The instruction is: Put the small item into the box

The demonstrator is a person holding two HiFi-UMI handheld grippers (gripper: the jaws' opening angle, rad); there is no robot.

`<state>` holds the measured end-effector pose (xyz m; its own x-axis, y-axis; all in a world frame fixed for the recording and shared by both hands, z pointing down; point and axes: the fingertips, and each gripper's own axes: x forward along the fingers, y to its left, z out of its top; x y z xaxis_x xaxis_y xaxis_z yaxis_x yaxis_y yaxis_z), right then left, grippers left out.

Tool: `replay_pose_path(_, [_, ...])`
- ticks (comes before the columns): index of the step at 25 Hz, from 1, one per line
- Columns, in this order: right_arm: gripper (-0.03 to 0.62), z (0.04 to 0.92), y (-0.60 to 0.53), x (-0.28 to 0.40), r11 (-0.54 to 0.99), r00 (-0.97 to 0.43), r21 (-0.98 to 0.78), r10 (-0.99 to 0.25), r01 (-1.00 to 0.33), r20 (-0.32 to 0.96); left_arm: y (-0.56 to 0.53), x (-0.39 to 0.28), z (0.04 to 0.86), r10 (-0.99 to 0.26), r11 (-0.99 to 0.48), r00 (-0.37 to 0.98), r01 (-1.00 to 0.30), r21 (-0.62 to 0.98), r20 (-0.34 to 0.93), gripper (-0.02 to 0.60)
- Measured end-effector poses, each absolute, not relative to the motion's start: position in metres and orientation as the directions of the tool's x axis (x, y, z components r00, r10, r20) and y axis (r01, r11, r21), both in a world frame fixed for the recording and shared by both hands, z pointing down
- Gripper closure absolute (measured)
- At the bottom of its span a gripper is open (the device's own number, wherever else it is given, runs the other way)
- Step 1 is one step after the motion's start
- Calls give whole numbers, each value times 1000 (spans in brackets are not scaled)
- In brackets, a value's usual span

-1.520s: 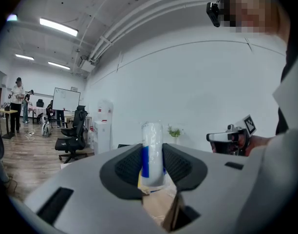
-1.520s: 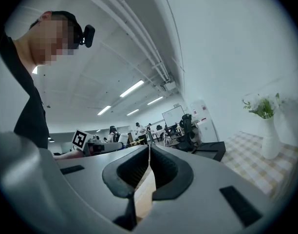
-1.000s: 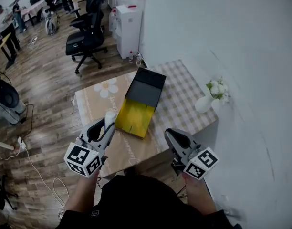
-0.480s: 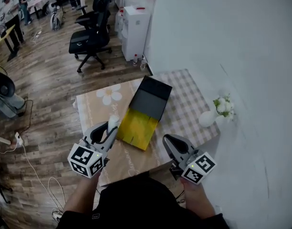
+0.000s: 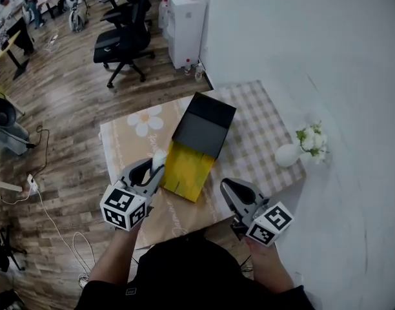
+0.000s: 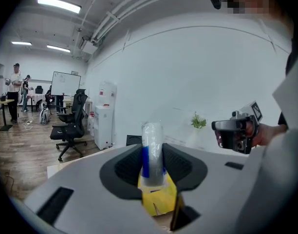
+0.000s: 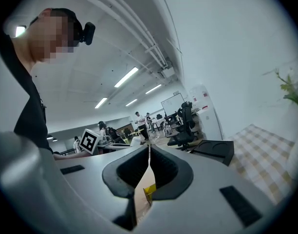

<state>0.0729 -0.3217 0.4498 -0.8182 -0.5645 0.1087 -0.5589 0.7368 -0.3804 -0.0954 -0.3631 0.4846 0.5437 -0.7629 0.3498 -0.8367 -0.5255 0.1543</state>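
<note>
My left gripper (image 5: pixel 154 171) is shut on the small item (image 5: pixel 159 159), a white tube with a blue band (image 6: pixel 152 152) standing upright between the pads. It hovers just left of the open box (image 5: pixel 188 165), whose yellow inside faces me and whose dark lid (image 5: pixel 204 123) lies at the far end. In the left gripper view the yellow box (image 6: pixel 162 202) lies below and beyond the jaws. My right gripper (image 5: pixel 228 186) hangs near the table's front edge, right of the box, its jaws pressed together with nothing between them (image 7: pixel 149 152).
The table carries a tan mat with a daisy print (image 5: pixel 146 118) and a checked cloth (image 5: pixel 259 137). A white vase with flowers (image 5: pixel 293 154) stands at the right edge by the wall. An office chair (image 5: pixel 123 41) and a white cabinet (image 5: pixel 184 21) stand on the floor beyond.
My left gripper has edged right with the small item, closer to the box's yellow side. The right gripper has hardly moved.
</note>
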Motion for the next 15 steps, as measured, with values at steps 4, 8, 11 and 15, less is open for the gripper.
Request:
replay_pose_path(4, [556, 456, -324, 80, 720, -809, -395, -574, -570, 122, -373, -80, 515, -703, -570, 564, -811, 130, 433, 446])
replay_pose_path(8, [556, 466, -325, 90, 696, -795, -411, -591, -589, 138, -380, -59, 547, -631, -630, 589, -768, 109, 505, 446])
replay_pose_path(11, [556, 473, -325, 95, 680, -787, -423, -599, -599, 150, -384, -47, 572, -583, -667, 596, -739, 93, 553, 446])
replay_pose_path(15, [556, 482, -321, 99, 665, -782, -439, -600, -604, 166, -388, -38, 601, -529, -714, 578, -699, 42, 621, 446])
